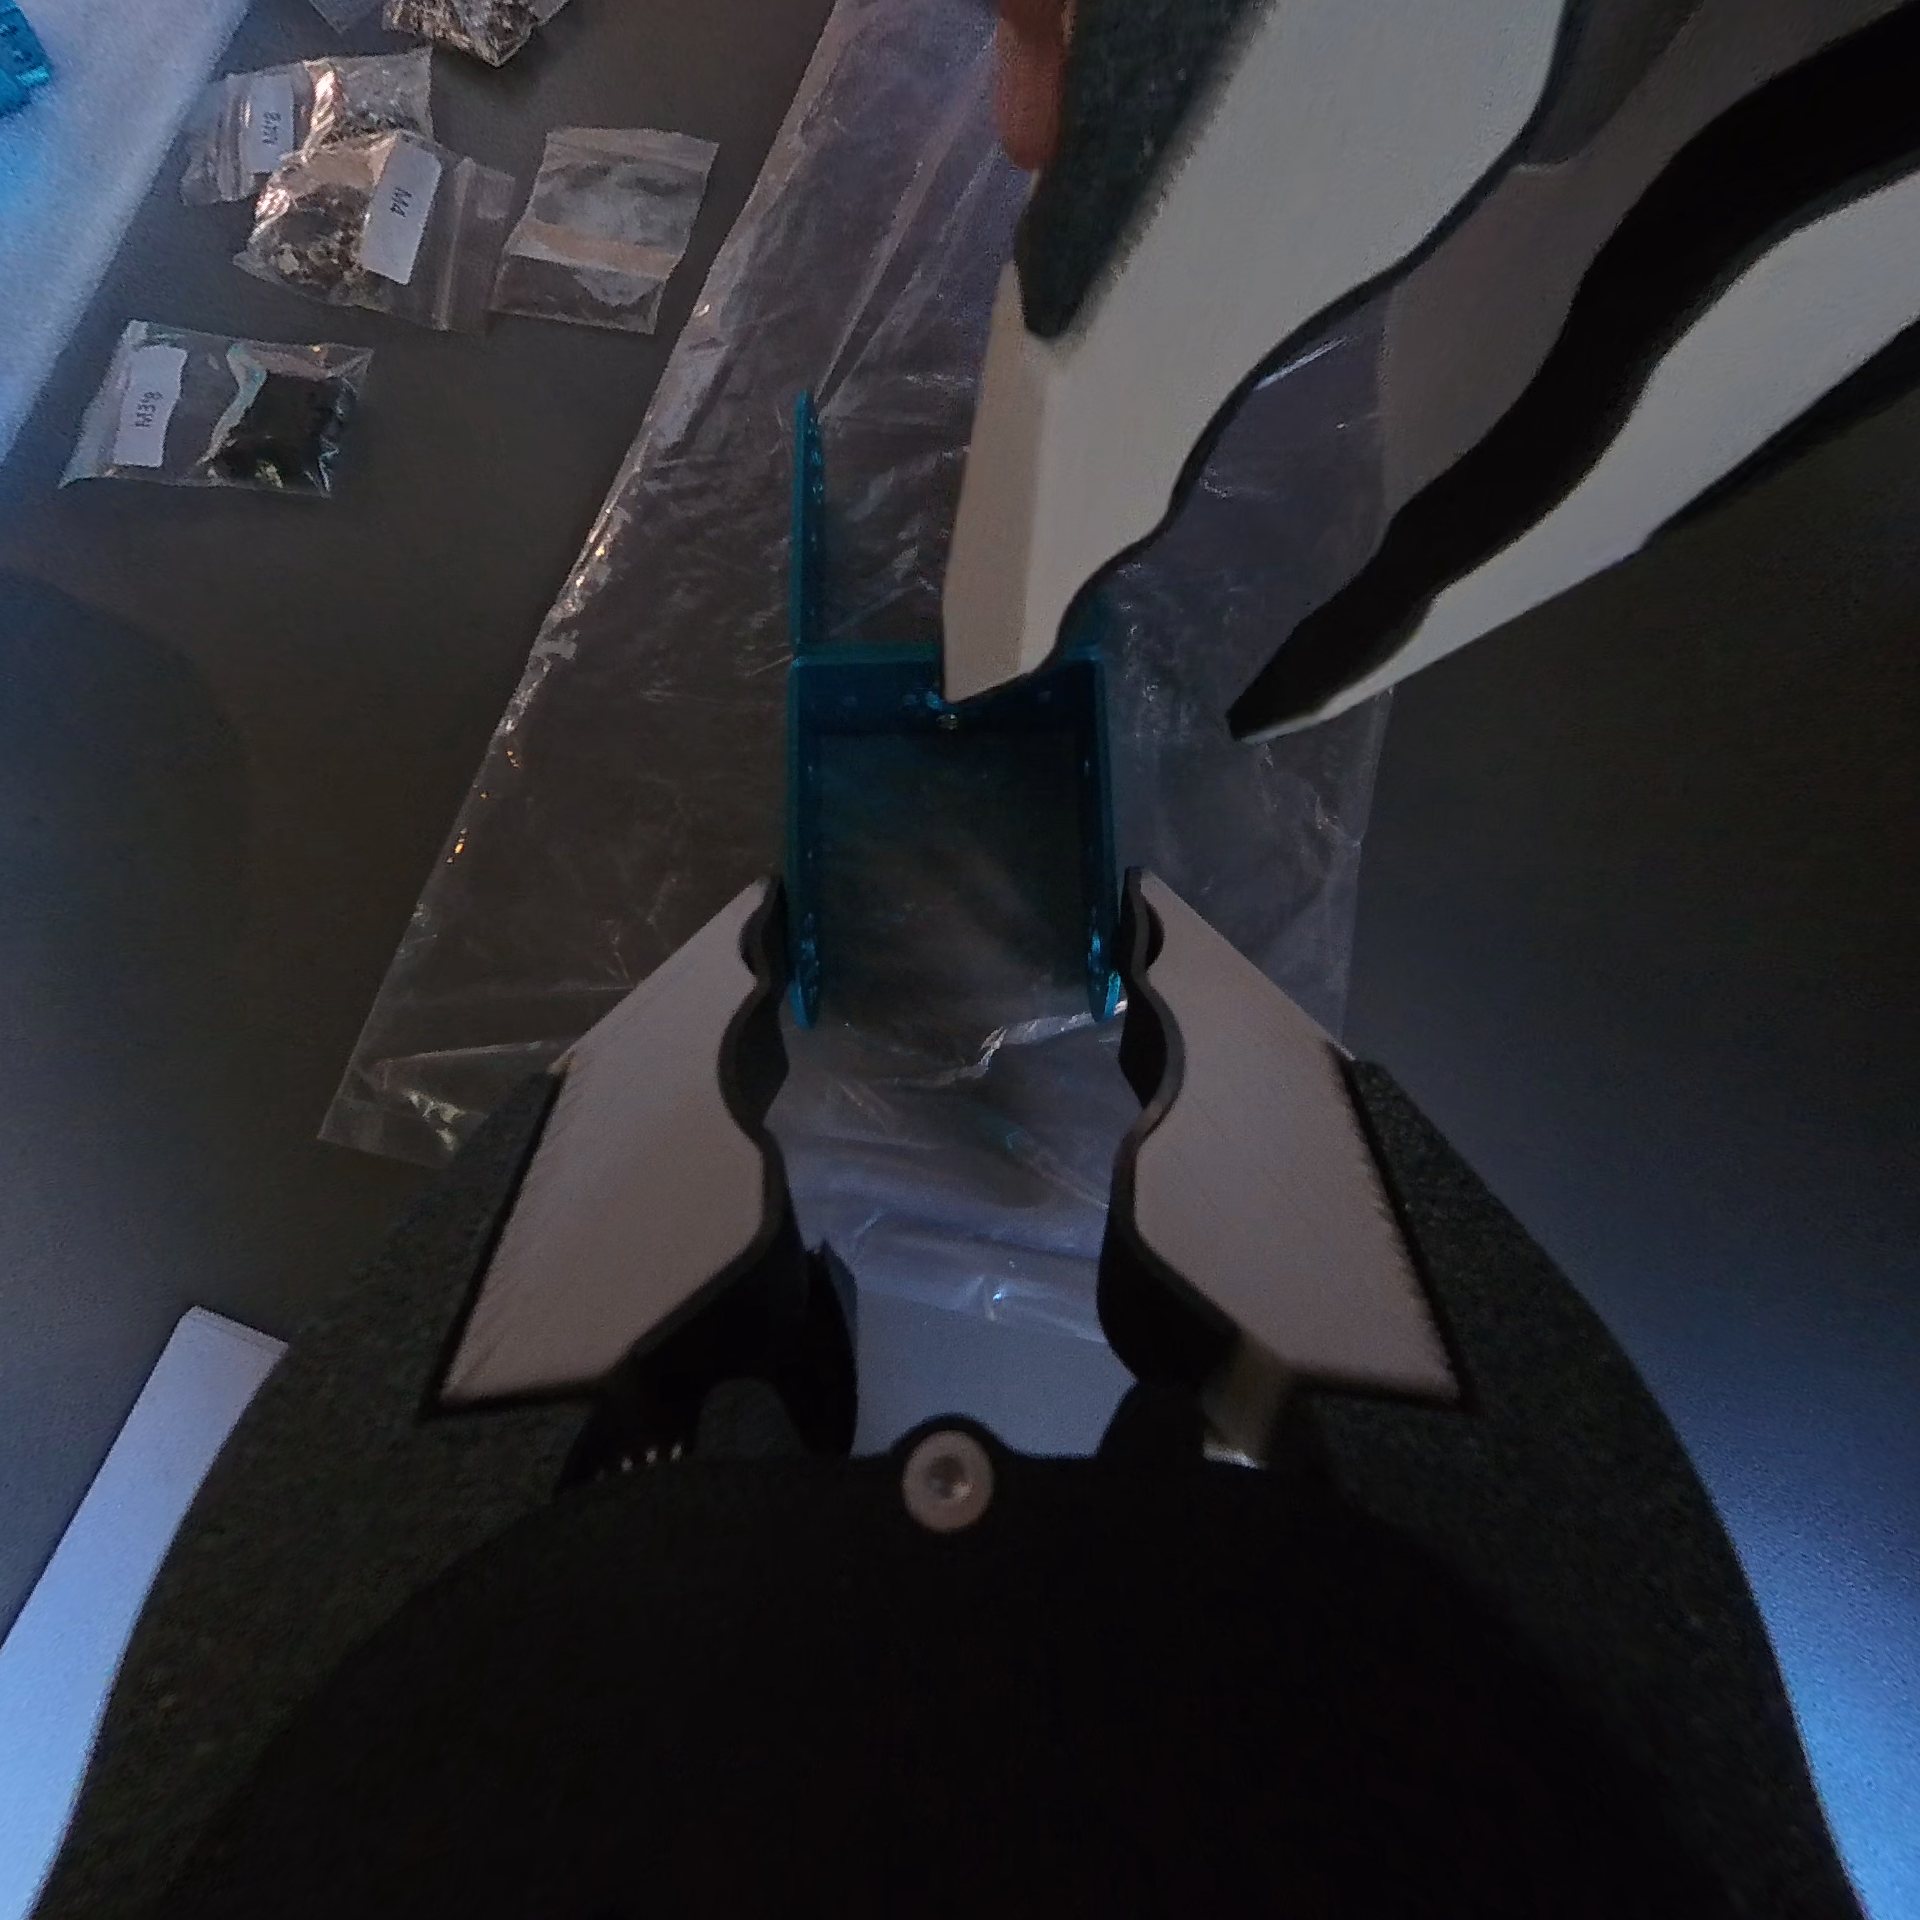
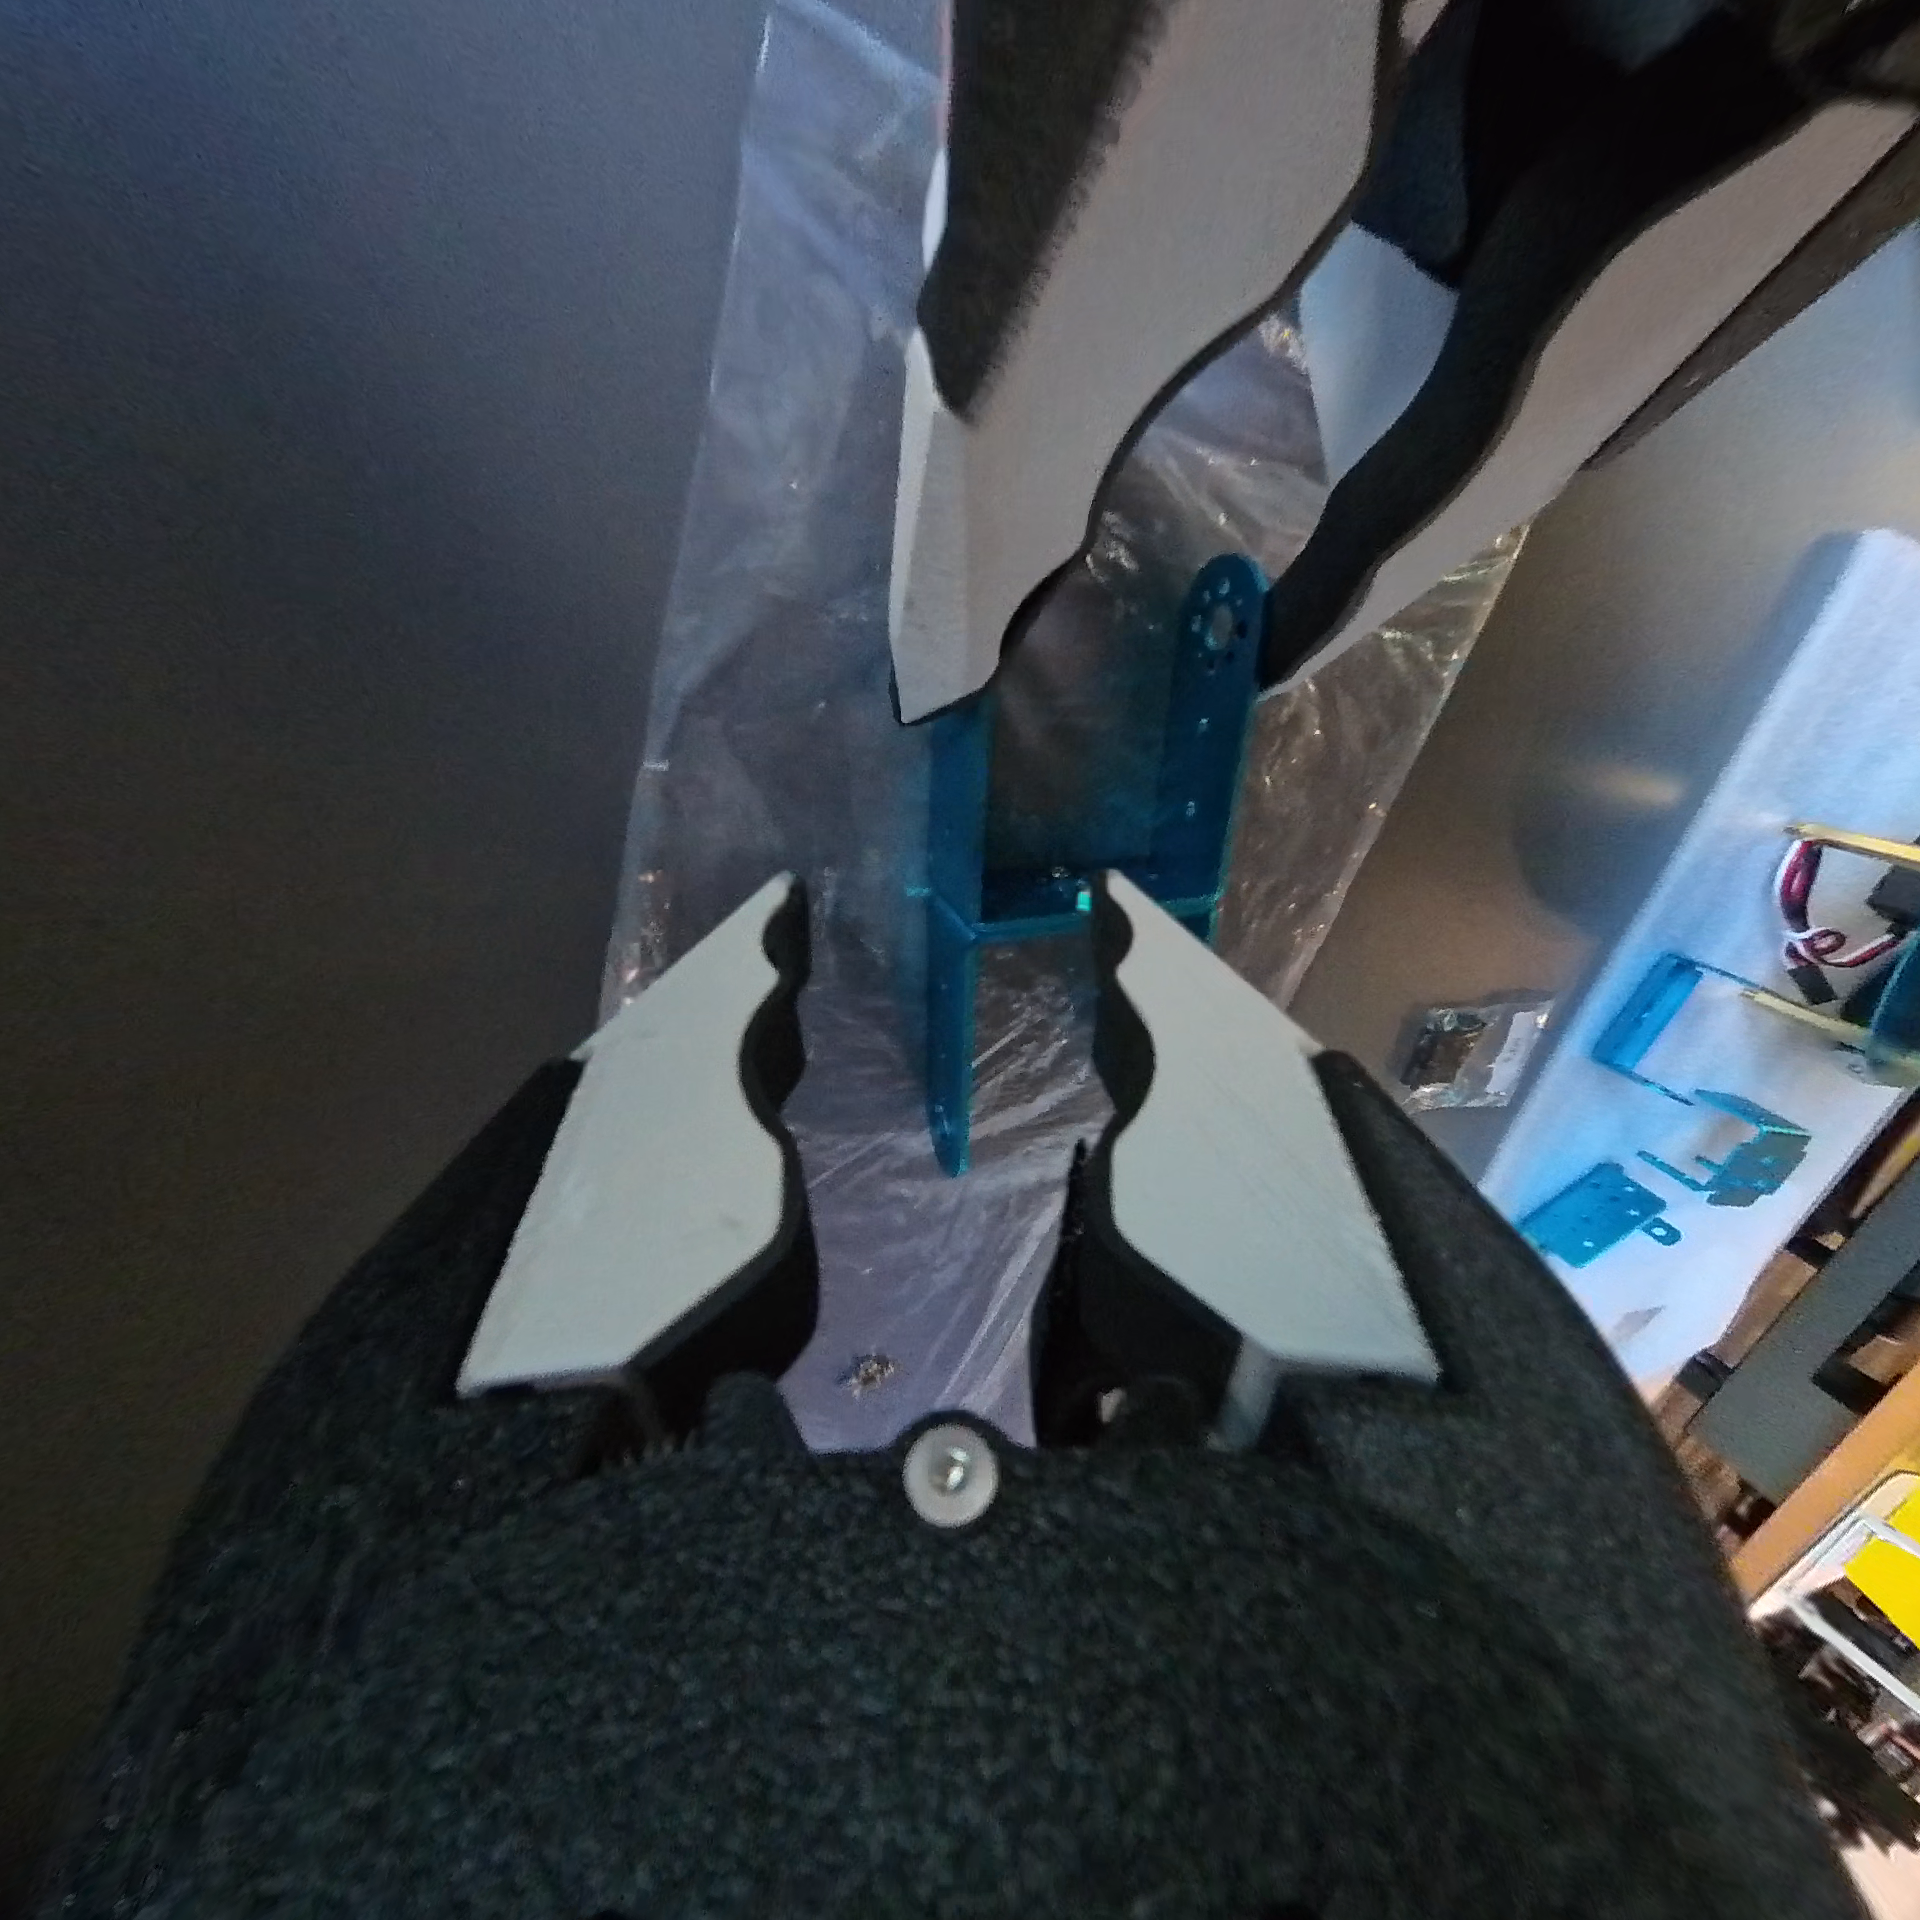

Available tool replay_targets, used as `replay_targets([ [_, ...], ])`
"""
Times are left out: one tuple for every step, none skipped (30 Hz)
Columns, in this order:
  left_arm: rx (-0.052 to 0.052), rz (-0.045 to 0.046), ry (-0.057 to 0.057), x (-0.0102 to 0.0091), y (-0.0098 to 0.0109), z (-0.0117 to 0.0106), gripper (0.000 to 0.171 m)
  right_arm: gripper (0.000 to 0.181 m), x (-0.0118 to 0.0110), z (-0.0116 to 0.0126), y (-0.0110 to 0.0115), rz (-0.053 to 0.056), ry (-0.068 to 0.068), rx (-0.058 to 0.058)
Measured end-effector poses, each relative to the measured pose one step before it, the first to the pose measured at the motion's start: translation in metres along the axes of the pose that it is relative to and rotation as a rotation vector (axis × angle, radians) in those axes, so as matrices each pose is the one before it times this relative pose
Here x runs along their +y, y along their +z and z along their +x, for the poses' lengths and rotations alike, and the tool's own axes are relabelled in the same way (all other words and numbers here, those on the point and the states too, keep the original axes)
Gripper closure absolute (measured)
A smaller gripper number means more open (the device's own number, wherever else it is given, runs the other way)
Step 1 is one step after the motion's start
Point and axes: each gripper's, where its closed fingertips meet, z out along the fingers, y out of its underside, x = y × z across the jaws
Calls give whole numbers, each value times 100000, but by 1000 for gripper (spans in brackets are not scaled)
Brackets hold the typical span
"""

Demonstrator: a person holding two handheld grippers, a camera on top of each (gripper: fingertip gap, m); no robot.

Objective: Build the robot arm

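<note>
A blue metal bracket assembly [image 1: 862, 691], two U-shaped pieces joined back to back, stands on a long clear plastic bag [image 1: 727, 520] on a dark table. My left gripper [image 1: 954, 888] is shut on the outer sides of the near U's two arms. My right gripper [image 1: 1107, 707] comes in from the upper right, open, with one fingertip [image 1: 966, 675] touching the cross plate by a small screw. In the right wrist view the right gripper [image 2: 945, 883] straddles one bracket arm [image 2: 956, 1039], and the left gripper [image 2: 1096, 691] clamps the far arms [image 2: 1210, 748].
Several small zip bags of hardware [image 1: 343, 208] lie at the far left of the dark table [image 2: 312, 520]. A white surface at the right holds more blue brackets [image 2: 1600, 1226], a small bag [image 2: 1475, 1049] and wired parts [image 2: 1818, 935]. A white strip [image 1: 125, 1507] lies at the lower left. Left tips to right tips: about 4 cm.
</note>
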Motion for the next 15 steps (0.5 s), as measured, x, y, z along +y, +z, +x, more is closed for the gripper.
replay_targets([
  [-3, 20, 35, 1, -3, 5, 108, 123, -194, 73, -23, 697, 783, 205],
  [0, 21, 29, -10, -5, -2, 108, 120, -93, -4, 122, 63, 643, -780],
  [-13, 40, 54, 6, 5, 2, 108, 119, 80, 19, 276, -771, 250, -768],
  [-3, -7, -25, 1, -1, 1, 108, 118, 232, 128, 330, -1486, 368, -285],
  [9, -43, -12, 2, 1, -6, 108, 121, -60, -91, 36, 357, 1980, -2451],
  [53, 59, -38, -3, -2, 4, 108, 121, 174, -111, -6, -1052, 2052, -2267],
  [80, 42, 53, -17, 14, 20, 108, 121, -10, -102, -75, 361, 1315, -1098],
  [215, 42, 199, -9, 7, 58, 108, 119, -1, -267, -139, 47, 37, -912],
  [170, 16, 16, -10, 10, 57, 108, 119, 16, -218, -172, -315, -1263, 270],
  [-181, -166, 38, 18, -6, -22, 108, 130, -35, -278, -250, -150, -2184, 162],
  [-96, -66, -88, 21, -17, -34, 108, 130, -148, -102, -257, 403, -1531, 1037],
  [12, 47, -18, -1, -2, -3, 108, 128, -217, 366, -224, 1025, -198, 3105],
  [1, 60, 52, -4, 0, 4, 108, 124, -164, 461, -124, 719, 619, 2811],
  [35, 27, -36, -3, 1, -7, 108, 123, -34, 88, 53, 115, 628, -383],
  [-27, -19, 43, 2, 0, 7, 108, 121, 112, 11, 207, -508, 923, -1336],
])
